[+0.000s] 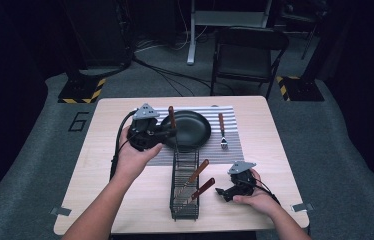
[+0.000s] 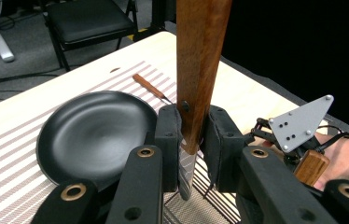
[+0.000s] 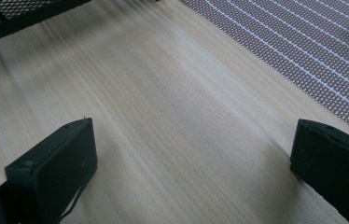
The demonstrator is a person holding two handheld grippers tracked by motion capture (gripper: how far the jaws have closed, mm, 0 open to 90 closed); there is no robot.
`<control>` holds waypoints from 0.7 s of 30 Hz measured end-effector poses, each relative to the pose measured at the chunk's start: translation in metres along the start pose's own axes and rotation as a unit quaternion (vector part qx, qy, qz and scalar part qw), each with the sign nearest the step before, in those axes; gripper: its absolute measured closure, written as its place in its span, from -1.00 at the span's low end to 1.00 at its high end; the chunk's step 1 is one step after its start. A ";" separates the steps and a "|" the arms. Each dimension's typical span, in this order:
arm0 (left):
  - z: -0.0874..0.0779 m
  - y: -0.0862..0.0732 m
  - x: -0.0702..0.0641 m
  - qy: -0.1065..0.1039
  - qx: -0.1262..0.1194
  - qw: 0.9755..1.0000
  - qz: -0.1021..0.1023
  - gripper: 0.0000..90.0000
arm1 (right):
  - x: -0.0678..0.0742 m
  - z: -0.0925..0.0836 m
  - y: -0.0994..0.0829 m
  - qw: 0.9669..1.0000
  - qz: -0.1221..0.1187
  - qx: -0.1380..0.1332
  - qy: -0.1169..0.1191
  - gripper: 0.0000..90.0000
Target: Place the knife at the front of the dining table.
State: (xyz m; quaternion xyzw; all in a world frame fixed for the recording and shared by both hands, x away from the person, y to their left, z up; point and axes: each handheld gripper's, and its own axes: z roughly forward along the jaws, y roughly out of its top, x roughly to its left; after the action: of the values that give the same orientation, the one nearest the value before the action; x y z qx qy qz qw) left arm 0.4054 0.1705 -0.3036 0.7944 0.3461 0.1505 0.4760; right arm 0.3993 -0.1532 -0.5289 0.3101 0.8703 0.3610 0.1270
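Grippers: two, one in each hand of the person; each black, with a grey three-cornered plate on top.
Left gripper (image 1: pixel 167 133): held above the table at 9 o'clock of the plate; its jaws are clamped on the knife, the pads pressing the base of the handle from both sides.
Knife (image 2: pixel 200 70): one in the grip, upright; a flat brown wooden handle with a dark rivet points up, and a grey metal blade with a wavy sheen hangs below the pads, over the top of the rack.
Plate (image 1: pixel 187 130): one, round, shallow, matte black, lying on the placemat.
Placemat (image 1: pixel 232 150): one, rectangular, woven, with fine grey and white stripes, at 12 o'clock on the table.
Wire rack (image 1: pixel 185 187): one, a narrow black mesh basket, at 6 o'clock of the plate, between the two hands.
Utensils in the rack: two, with brown wooden handles (image 1: pixel 197 172) slanting up toward 1 o'clock; their working ends are hidden in the mesh.
Fork (image 1: pixel 222 131): one, wooden handle and metal tines, flat on the placemat at 3 o'clock of the plate, just beside it.
Right gripper (image 1: pixel 221 191): low over the table at 3 o'clock of the rack; its jaws stand wide apart with nothing between them, bare wood beneath.
Table (image 1: pixel 105 130): one, pale wood with a straight grain and rounded corners.
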 end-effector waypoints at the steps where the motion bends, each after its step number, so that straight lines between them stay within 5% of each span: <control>1: -0.001 0.001 0.000 0.001 0.000 1.000 0.002 0.71 | 0.000 0.000 0.000 1.000 0.000 0.000 0.000 -1.00; 21: -0.023 0.007 0.018 0.022 -0.010 1.000 -0.016 0.71 | 0.000 0.000 0.000 1.000 0.000 0.003 0.001 -1.00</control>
State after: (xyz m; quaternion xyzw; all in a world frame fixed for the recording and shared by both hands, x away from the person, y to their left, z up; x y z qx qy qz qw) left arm 0.4079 0.1956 -0.2875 0.7804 0.3670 0.1639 0.4789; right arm 0.3993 -0.1533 -0.5286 0.3100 0.8713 0.3589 0.1258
